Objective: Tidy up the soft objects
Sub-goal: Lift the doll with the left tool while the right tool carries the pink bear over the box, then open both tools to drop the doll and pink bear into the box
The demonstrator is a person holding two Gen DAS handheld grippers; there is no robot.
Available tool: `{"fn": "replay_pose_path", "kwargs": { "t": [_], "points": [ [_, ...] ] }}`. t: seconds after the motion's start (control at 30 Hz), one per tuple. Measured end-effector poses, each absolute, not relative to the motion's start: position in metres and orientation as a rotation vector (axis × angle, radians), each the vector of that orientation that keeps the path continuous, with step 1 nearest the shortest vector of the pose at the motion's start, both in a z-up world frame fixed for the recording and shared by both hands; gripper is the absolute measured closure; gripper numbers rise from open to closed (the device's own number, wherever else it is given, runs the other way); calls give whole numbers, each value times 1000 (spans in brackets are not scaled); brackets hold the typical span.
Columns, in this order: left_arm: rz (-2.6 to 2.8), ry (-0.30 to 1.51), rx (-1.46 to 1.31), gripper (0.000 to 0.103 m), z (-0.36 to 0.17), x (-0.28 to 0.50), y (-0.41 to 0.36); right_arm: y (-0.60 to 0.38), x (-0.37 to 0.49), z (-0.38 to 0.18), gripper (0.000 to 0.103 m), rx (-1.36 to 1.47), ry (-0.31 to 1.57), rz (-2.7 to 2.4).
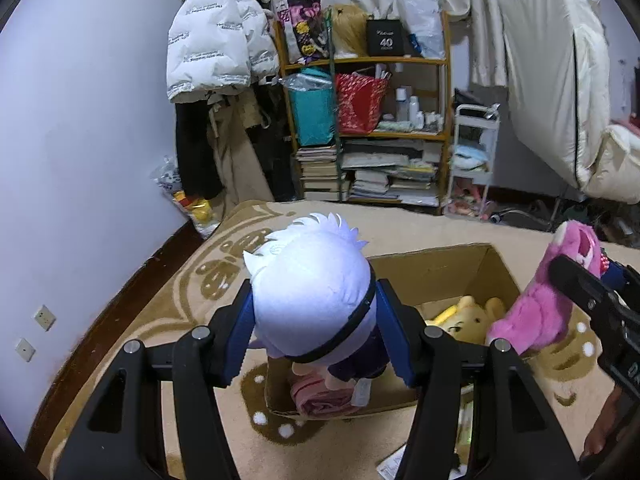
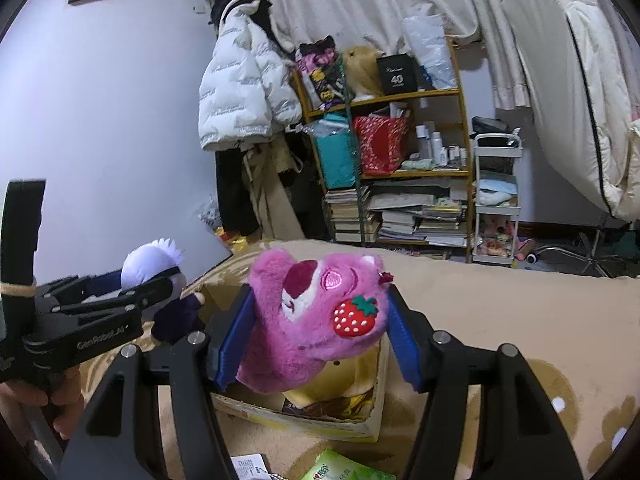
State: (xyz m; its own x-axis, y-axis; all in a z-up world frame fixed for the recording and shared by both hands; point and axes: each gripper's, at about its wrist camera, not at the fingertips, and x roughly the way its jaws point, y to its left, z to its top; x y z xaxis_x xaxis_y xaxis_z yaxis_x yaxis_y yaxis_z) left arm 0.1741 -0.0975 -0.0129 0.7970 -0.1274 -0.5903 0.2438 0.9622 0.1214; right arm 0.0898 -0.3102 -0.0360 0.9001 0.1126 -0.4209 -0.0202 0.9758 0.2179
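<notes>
My left gripper (image 1: 316,328) is shut on a white-haired plush doll (image 1: 312,280) with a dark blindfold band, held above the left part of an open cardboard box (image 1: 440,268). My right gripper (image 2: 320,332) is shut on a pink bear plush (image 2: 316,316) with a strawberry patch, held over the box (image 2: 296,420). The pink bear also shows at the right of the left wrist view (image 1: 548,304), and the doll at the left of the right wrist view (image 2: 152,260). A yellow bear plush (image 1: 468,316) and a folded pink cloth (image 1: 324,396) lie inside the box.
The box stands on a beige patterned carpet (image 1: 224,256). A wooden shelf (image 1: 368,120) with books and bags, a white cart (image 1: 476,156) and hanging coats (image 1: 216,40) line the far wall. A green packet (image 2: 340,470) and papers lie on the carpet nearby.
</notes>
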Motion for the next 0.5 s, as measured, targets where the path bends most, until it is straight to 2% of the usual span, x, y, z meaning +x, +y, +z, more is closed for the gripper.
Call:
{"fn": "replay_pose_path", "kwargs": {
  "t": [0.5],
  "points": [
    [-211, 740, 181, 45, -46, 197, -106, -297, 107, -69, 36, 160, 513, 110]
  ]
}}
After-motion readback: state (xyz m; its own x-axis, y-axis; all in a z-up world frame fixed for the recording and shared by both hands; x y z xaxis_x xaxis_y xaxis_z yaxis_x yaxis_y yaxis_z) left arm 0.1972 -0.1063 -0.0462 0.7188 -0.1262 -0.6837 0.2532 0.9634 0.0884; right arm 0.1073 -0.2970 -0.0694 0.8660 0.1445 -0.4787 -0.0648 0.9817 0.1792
